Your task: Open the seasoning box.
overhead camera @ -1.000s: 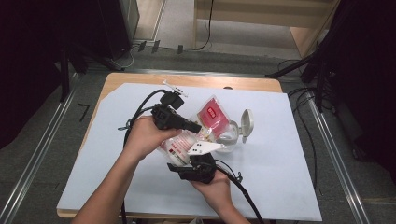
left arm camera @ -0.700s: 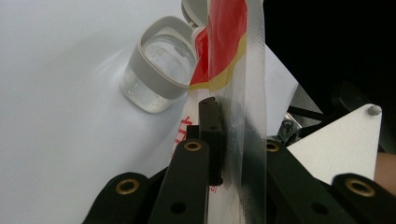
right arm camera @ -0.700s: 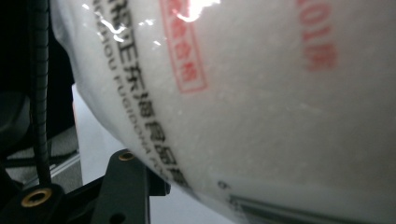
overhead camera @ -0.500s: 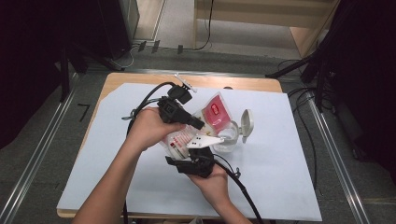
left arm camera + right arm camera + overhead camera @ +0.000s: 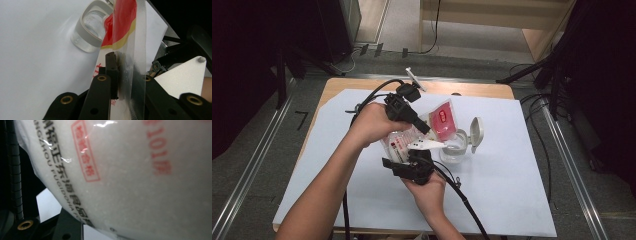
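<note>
- Two hand-held tongs lift a clear plastic pouch of white granules, printed in red, above the white-covered counter.
- The left tongs are clamped shut on the pouch's flat, transparent upper film, just below its red-and-yellow label.
- The right tongs grip the pouch's bulging lower part from beneath; seen from the right tongs, the white fill presses close between the jaws.
- The pouch's red end tilts away from the left tongs, over a small clear jar with its grey flip lid open.
- The jar stands on the counter just beyond both tongs.
</note>
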A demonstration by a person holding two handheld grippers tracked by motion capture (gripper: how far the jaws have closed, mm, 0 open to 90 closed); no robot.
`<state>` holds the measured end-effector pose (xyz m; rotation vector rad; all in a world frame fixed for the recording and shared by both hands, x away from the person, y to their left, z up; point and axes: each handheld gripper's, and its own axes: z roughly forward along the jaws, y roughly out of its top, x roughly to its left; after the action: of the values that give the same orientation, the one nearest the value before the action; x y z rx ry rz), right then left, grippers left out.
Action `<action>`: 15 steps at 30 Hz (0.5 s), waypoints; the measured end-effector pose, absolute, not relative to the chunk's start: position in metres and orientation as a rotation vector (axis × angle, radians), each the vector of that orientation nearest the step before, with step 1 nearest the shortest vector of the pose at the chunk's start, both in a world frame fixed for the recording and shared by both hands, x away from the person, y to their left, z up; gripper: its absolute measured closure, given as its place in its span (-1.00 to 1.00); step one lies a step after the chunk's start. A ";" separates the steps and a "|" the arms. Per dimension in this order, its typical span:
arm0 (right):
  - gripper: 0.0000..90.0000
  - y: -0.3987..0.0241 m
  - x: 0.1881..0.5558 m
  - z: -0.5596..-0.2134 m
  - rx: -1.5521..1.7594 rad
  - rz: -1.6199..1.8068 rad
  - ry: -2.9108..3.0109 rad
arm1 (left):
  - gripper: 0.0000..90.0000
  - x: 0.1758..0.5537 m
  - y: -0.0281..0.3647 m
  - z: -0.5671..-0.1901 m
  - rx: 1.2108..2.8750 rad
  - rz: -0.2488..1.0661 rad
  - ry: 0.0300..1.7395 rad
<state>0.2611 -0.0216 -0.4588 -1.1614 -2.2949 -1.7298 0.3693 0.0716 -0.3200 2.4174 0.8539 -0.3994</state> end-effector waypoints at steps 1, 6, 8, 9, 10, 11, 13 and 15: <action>0.25 -0.021 0.261 -0.458 -1.169 -1.738 -2.291 | 0.93 0.370 0.070 -0.319 2.422 -0.402 0.859; 0.25 -0.022 0.264 -0.453 -1.171 -1.749 -2.255 | 0.93 0.379 0.063 -0.313 2.468 -0.423 0.846; 0.23 -0.023 0.266 -0.450 -1.179 -1.754 -2.247 | 0.95 0.381 0.060 -0.310 2.473 -0.420 0.846; 0.16 -0.023 0.267 -0.449 -1.173 -1.758 -2.255 | 0.96 0.382 0.059 -0.309 2.477 -0.417 0.844; 0.12 -0.023 0.268 -0.448 -1.178 -1.761 -2.250 | 0.98 0.382 0.058 -0.308 2.465 -0.414 0.855; 0.11 -0.024 0.269 -0.447 -1.184 -1.768 -2.245 | 0.98 0.383 0.057 -0.307 2.477 -0.412 0.852; 0.16 -0.024 0.270 -0.446 -1.183 -1.775 -2.232 | 0.98 0.383 0.055 -0.306 2.487 -0.403 0.845; 0.25 -0.025 0.270 -0.446 -1.204 -1.783 -2.228 | 0.97 0.382 0.053 -0.304 2.495 -0.397 0.829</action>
<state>0.2702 -0.0254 -0.4462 -1.2045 -2.2282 -1.7827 0.3820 0.0529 -0.3043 2.4946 0.8285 -0.3974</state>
